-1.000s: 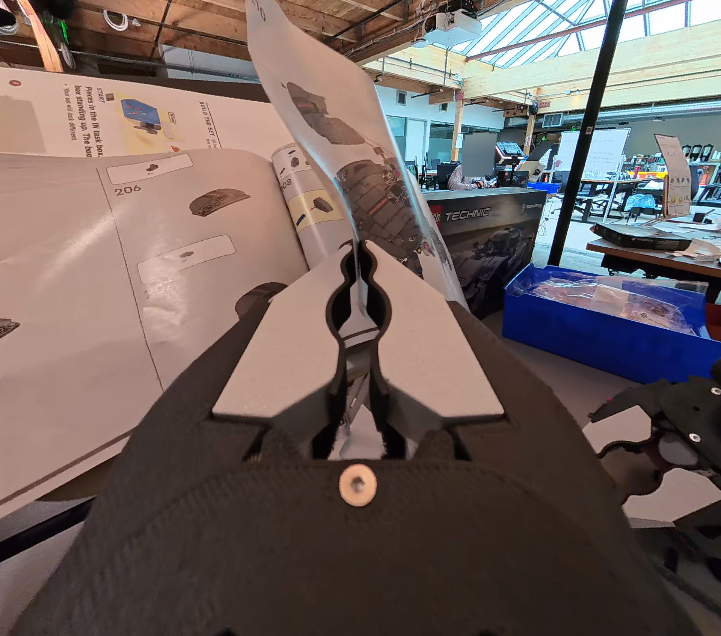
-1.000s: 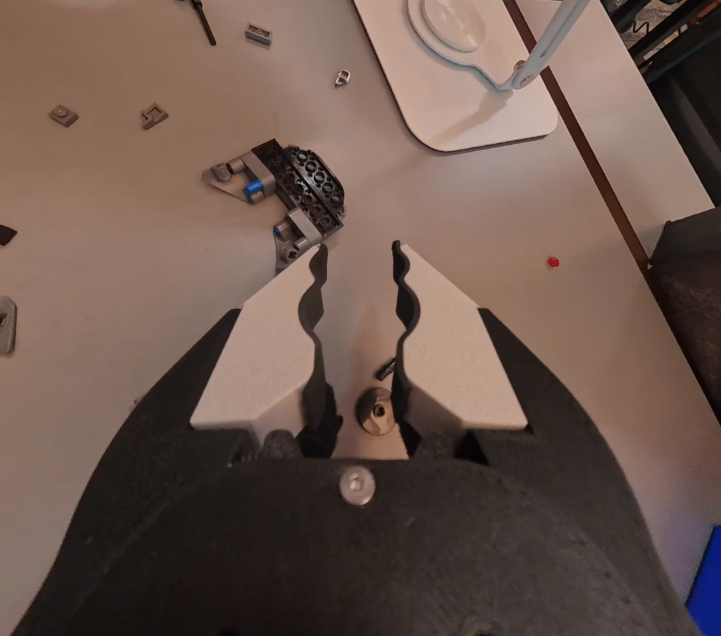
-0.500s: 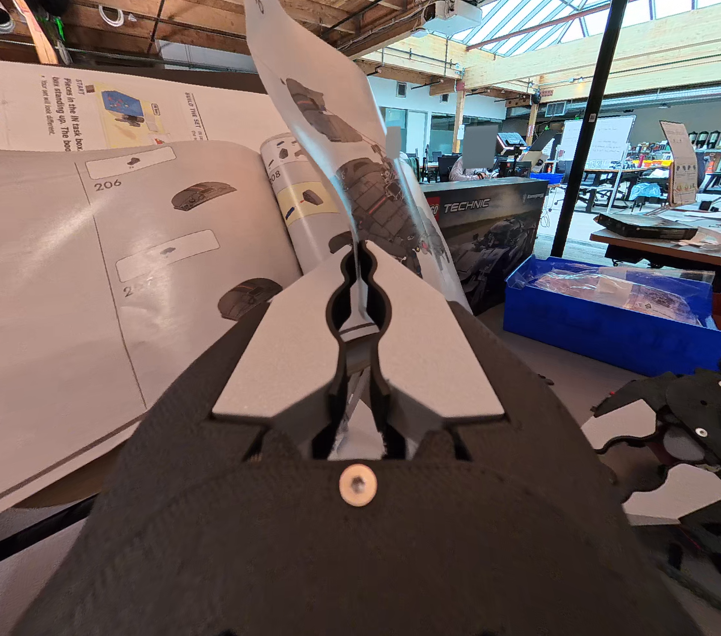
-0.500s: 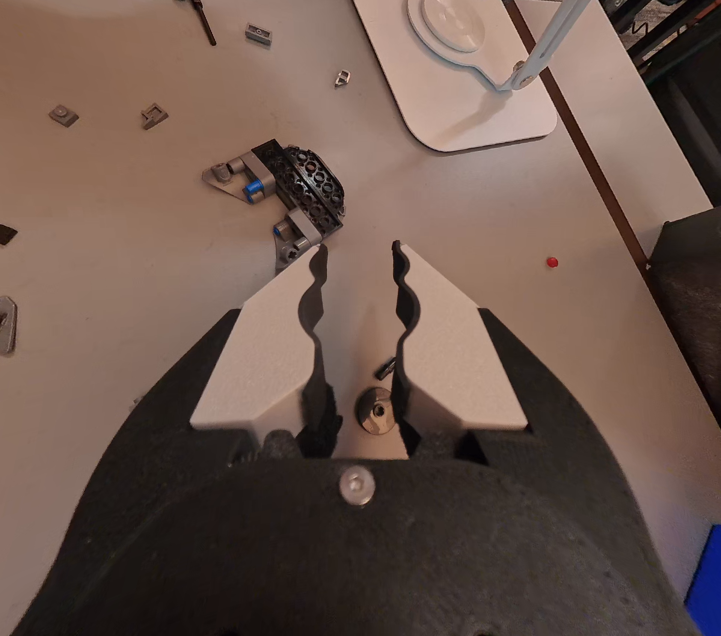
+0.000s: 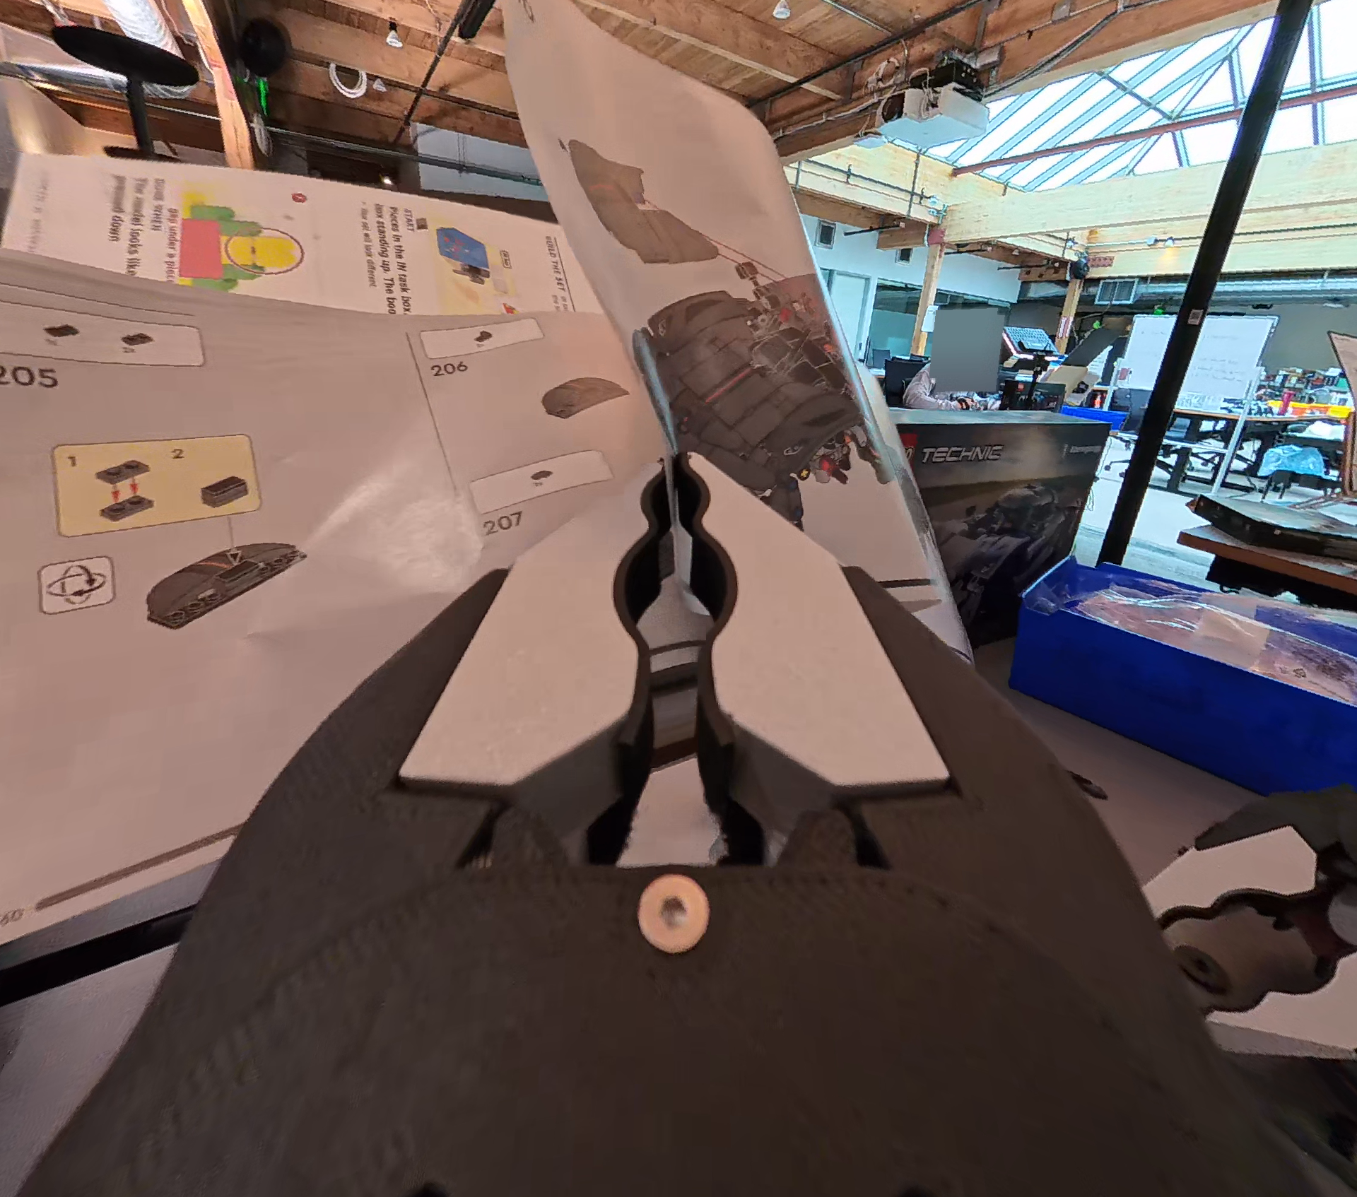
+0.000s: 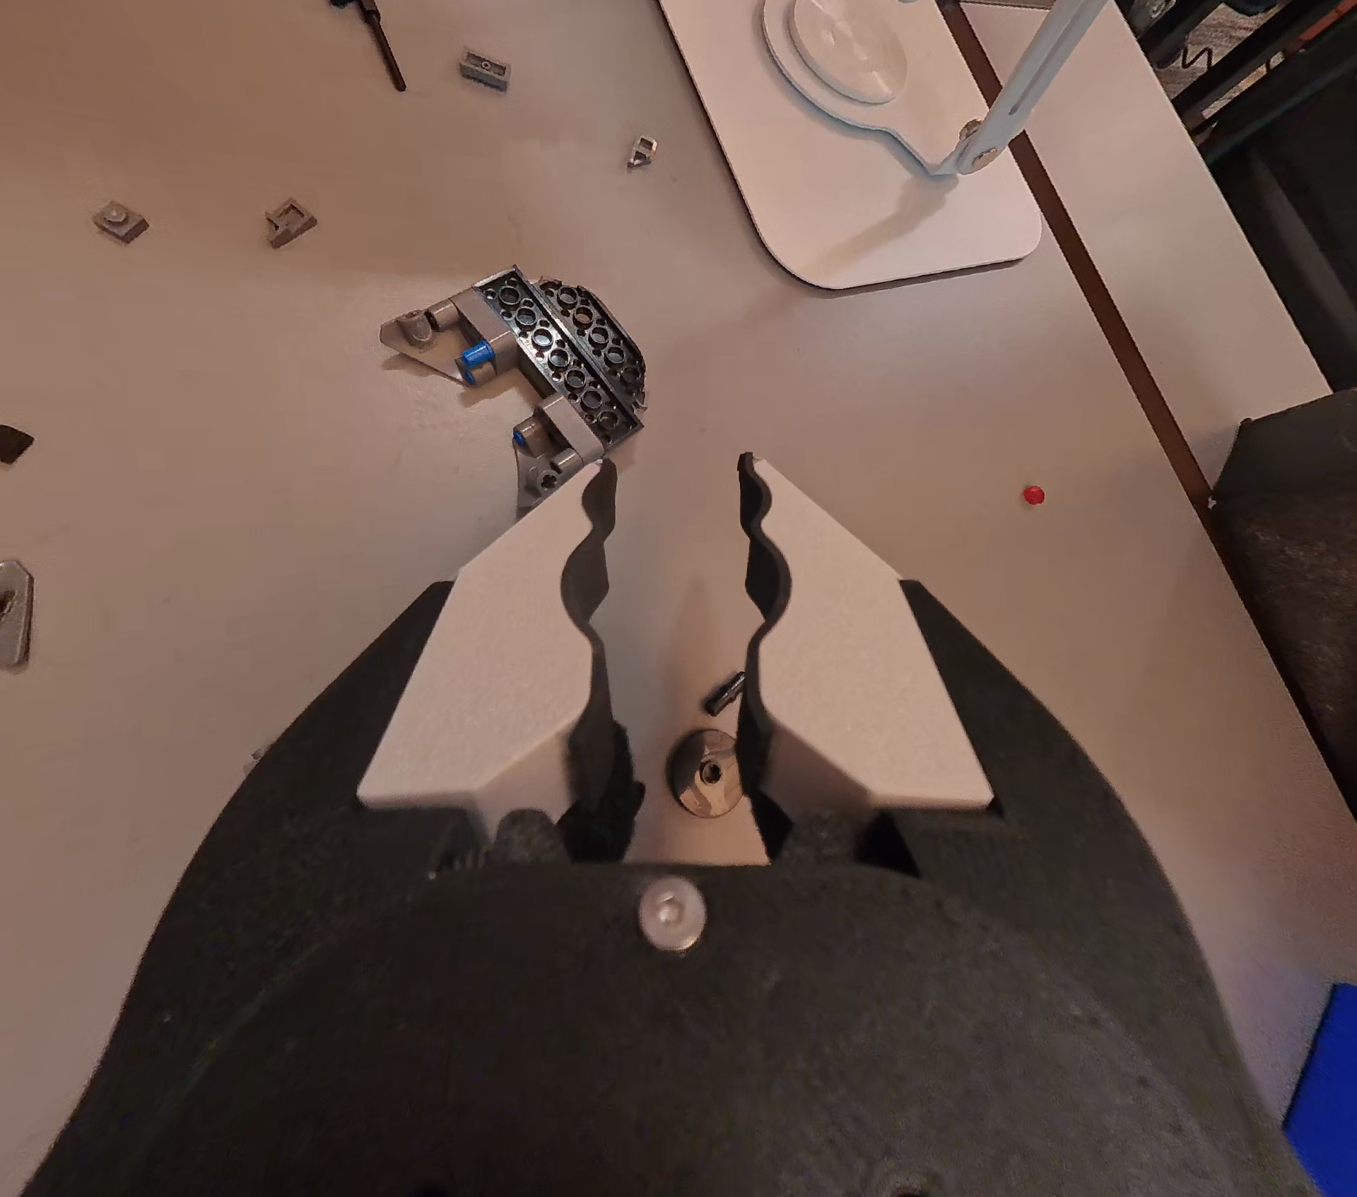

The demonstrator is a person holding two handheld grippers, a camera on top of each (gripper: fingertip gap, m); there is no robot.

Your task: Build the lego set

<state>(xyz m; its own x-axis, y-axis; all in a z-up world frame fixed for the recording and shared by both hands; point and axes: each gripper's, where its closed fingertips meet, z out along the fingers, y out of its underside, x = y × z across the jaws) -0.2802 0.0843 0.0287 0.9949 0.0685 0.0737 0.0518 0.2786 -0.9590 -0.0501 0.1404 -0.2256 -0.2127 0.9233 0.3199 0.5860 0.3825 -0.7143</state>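
Wooden beams and skylights overhead, an open workshop behind, a pale worktop (image 6: pixel 808 369) below. Left claw (image 5: pixel 677 479) pressed together, pinching one page (image 5: pixel 661 193) of the instruction booklet (image 5: pixel 308 501), page lifted upright and curling over the open spread. Boxed set carton (image 5: pixel 1013 501) standing just beyond the page, blue bin (image 5: pixel 1175 706) of bagged parts to its right.

Right claw (image 6: pixel 672 464) spread wide, empty, hovering over the worktop. Partly built lego assembly (image 6: pixel 558 354), black studded plates with grey and blue bits, lying just ahead and left of the left fingertip (image 6: pixel 598 479), nearly touching in this view. Loose pieces scattered farther off: black pin (image 6: pixel 363 20), small grey plate (image 6: pixel 485 69), grey bracket (image 6: pixel 290 222), another grey plate (image 6: pixel 120 222), tiny red stud (image 6: pixel 1034 495) well apart to the right. Round metal piece (image 6: pixel 703 784) and short black peg (image 6: pixel 725 701) seen between the fingers, down on the worktop. White lamp base (image 6: pixel 844 149) at the far right.

Compared with half a second earlier: page carried further left across the booklet, more of the left-hand spread now in view; right claw and assembly unchanged.
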